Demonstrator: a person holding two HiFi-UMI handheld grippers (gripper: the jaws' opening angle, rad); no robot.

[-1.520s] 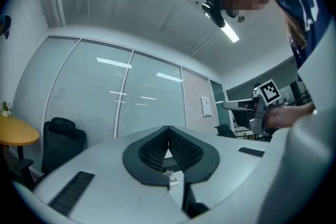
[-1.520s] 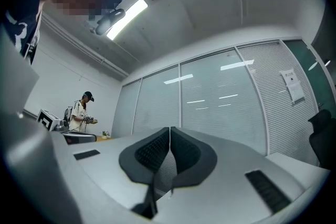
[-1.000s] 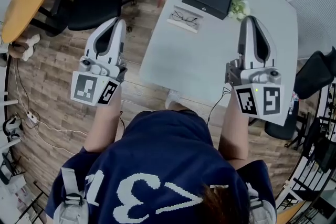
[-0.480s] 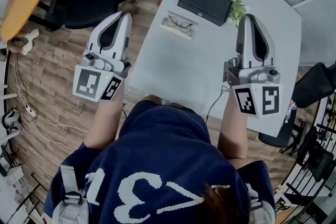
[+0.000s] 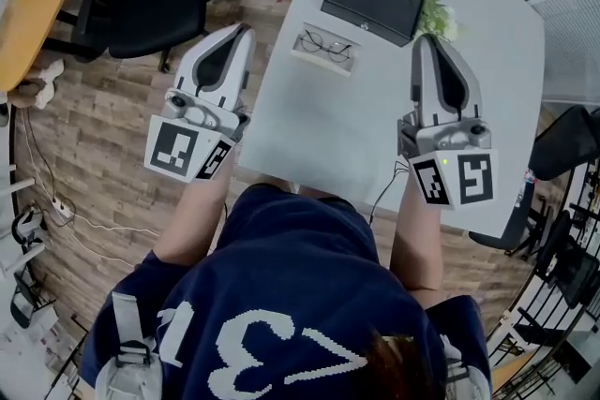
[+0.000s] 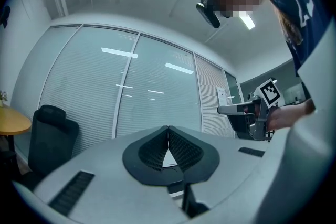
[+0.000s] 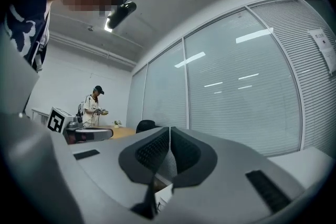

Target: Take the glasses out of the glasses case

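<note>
My left tongs, off the surface's edge, and my right tongs, above it, are both closed on nothing. Going in closed, I'd likely shove the glasses or knock the plant just ahead of the right tongs. I count one pair of glasses ahead between the tongs, already outside one shut black case just beyond, and one plant.

Desk: smooth, matt, pale grey top. Glasses case: matt black; glasses: thin dark wire frame. Floor: wood planks, visible grain.
</note>
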